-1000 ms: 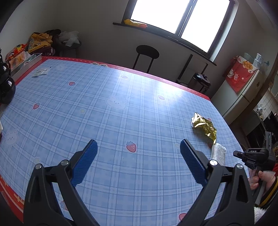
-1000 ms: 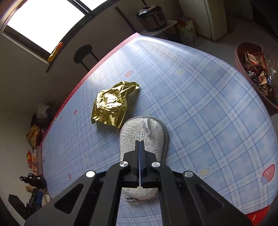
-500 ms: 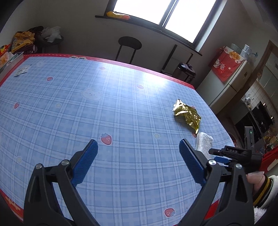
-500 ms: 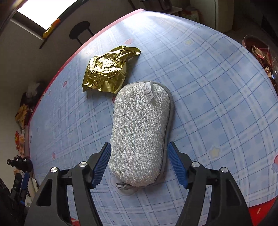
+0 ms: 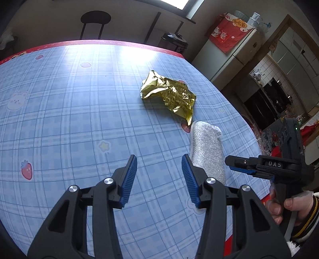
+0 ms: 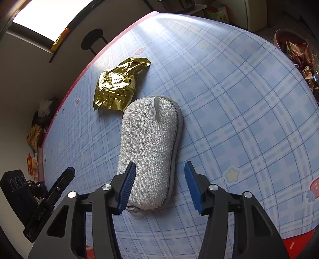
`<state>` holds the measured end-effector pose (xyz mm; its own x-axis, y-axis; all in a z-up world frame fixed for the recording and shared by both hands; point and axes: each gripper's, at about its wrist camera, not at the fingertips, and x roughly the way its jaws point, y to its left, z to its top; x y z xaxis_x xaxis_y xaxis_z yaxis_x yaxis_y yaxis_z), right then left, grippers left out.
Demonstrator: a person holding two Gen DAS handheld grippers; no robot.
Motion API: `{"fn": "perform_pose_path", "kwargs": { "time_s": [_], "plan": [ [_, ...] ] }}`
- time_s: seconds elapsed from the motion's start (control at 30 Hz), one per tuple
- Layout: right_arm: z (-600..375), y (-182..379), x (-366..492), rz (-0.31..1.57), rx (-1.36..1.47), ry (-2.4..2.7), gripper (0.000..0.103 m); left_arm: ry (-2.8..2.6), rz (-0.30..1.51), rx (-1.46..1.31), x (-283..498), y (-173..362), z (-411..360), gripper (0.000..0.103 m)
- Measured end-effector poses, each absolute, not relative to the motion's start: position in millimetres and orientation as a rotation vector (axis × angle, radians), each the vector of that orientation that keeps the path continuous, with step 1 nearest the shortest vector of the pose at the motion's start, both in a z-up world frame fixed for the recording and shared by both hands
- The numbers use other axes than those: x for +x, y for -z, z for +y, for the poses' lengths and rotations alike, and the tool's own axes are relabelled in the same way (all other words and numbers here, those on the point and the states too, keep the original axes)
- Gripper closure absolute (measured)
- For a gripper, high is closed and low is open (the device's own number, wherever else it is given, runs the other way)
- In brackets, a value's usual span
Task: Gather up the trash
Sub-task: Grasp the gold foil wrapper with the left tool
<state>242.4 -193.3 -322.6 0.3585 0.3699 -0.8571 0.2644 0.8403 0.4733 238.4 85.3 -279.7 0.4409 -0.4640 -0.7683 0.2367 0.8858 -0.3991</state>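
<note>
A crumpled gold foil wrapper point(image 5: 169, 95) point(image 6: 117, 87) lies on the blue checked tablecloth point(image 5: 59, 119). Just this side of it a grey scrubbing sponge point(image 5: 205, 151) point(image 6: 149, 143) lies flat. My left gripper point(image 5: 159, 177) hovers over bare cloth short of both, its jaws closing with nothing between them. My right gripper point(image 6: 159, 181) straddles the sponge's near end, jaws closing. Its left pad sits at the sponge's edge, and a gap shows at the right pad. In the left wrist view the right gripper point(image 5: 239, 166) sits beside the sponge, held by a hand point(image 5: 283, 205).
A reddish basin point(image 6: 283, 37) holding crumpled wrappers stands beyond the table's right edge. The red table border point(image 5: 119, 42) runs along the far side, with a black stool point(image 5: 95, 19) and a cooker behind it. The table edge curves close by the sponge.
My left gripper swung right and down towards the wrapper and sponge, and its jaws narrowed. My right gripper went from shut to wide around the sponge, then narrowed and sank slightly.
</note>
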Motion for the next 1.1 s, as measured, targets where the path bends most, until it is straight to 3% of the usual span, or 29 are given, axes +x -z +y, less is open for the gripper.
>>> {"fn": "perform_pose_path", "kwargs": {
  "time_s": [0.03,0.1,0.2,0.6,1.1],
  "plan": [
    [-194,324,243,1.226,0.606,-0.075,0.052,0.432,1.029,-0.256,247,279,86,0.049],
    [-195,325,245,1.229,0.606,-0.079,0.052,0.427,1.026,-0.282,269,279,88,0.032],
    [-196,326,247,1.229,0.598,-0.089,0.052,0.416,1.027,-0.323,306,280,85,0.027],
    [-221,330,245,1.252,0.605,-0.074,0.052,0.388,1.093,-0.812,359,329,55,0.029],
    [-238,334,248,1.254,0.589,-0.087,0.052,0.232,0.975,-0.541,385,318,-1,0.031]
  ]
}}
